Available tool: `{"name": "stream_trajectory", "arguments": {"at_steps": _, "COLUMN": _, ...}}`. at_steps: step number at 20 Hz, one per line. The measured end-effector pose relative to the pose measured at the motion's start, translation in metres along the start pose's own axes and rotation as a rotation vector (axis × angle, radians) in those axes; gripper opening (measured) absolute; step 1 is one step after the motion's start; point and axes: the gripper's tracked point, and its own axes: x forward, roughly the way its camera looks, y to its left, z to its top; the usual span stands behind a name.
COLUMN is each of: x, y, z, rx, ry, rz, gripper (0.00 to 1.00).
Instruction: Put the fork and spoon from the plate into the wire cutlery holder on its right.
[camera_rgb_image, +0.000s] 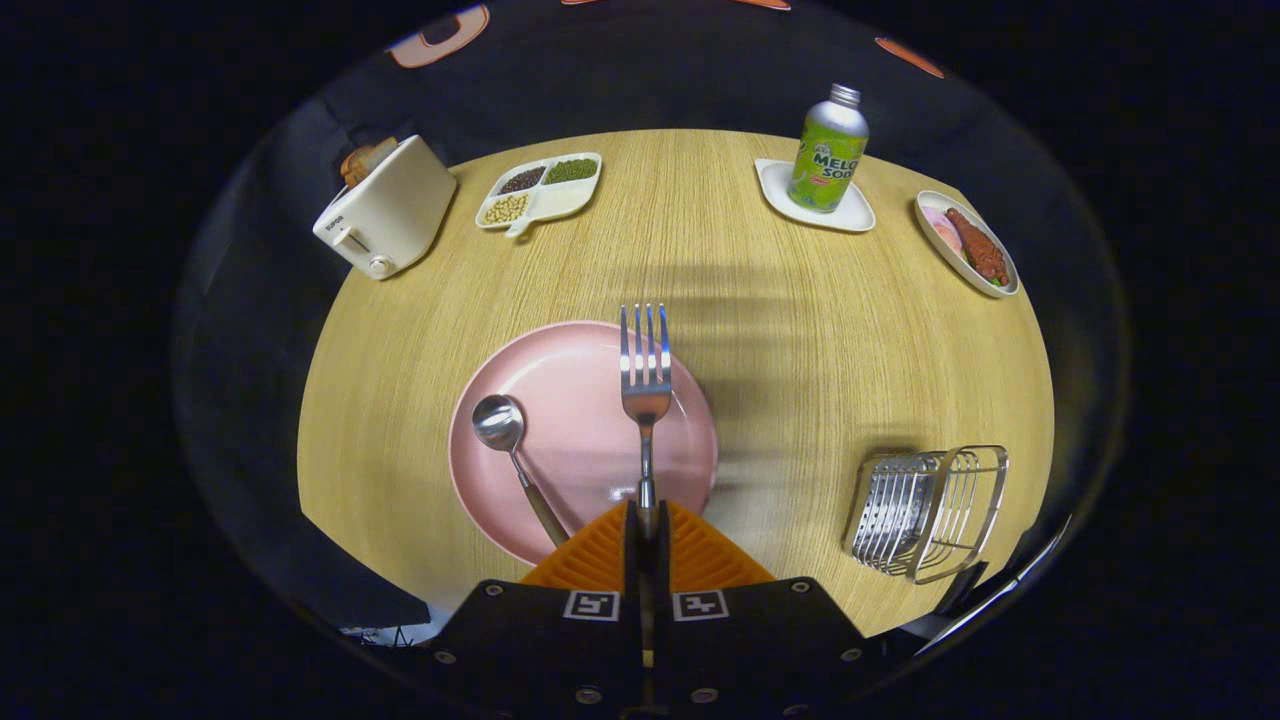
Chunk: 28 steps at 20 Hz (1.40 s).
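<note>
My gripper (646, 520) is shut on the handle of a steel fork (646, 375), which sticks straight out ahead of the fingers with its tines pointing away, held above the pink plate (580, 380). A steel spoon (505, 440) lies on the plate to the left of the fork, bowl away from me and handle running back under the fingers. The wire cutlery holder (930, 510) stands on the wooden table to the right of the plate, apart from it.
At the table's far side stand a white toaster (388, 208), a divided dish of beans (540, 190), a green soda bottle (828, 150) on a white coaster, and an oval dish of food (968, 243). The round table's edge (330, 540) curves close on the left.
</note>
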Motion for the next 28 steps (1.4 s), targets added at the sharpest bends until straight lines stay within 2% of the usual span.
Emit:
{"name": "stream_trajectory", "arguments": {"at_steps": 9, "x": -0.059, "y": -0.048, "z": -0.020, "rx": 0.045, "ry": -0.025, "rz": -0.019, "gripper": 0.05}}
{"name": "stream_trajectory", "arguments": {"at_steps": 18, "x": -0.097, "y": -0.136, "z": -0.042, "rx": 0.056, "ry": 0.001, "rz": -0.143, "gripper": 0.05}}
{"name": "stream_trajectory", "arguments": {"at_steps": 23, "x": -0.103, "y": -0.163, "z": -0.049, "rx": 0.017, "ry": 0.100, "rz": -0.131, "gripper": 0.05}}
{"name": "stream_trajectory", "arguments": {"at_steps": 28, "x": -0.099, "y": -0.173, "z": -0.067, "rx": -0.023, "ry": 0.270, "rz": -0.087, "gripper": 0.05}}
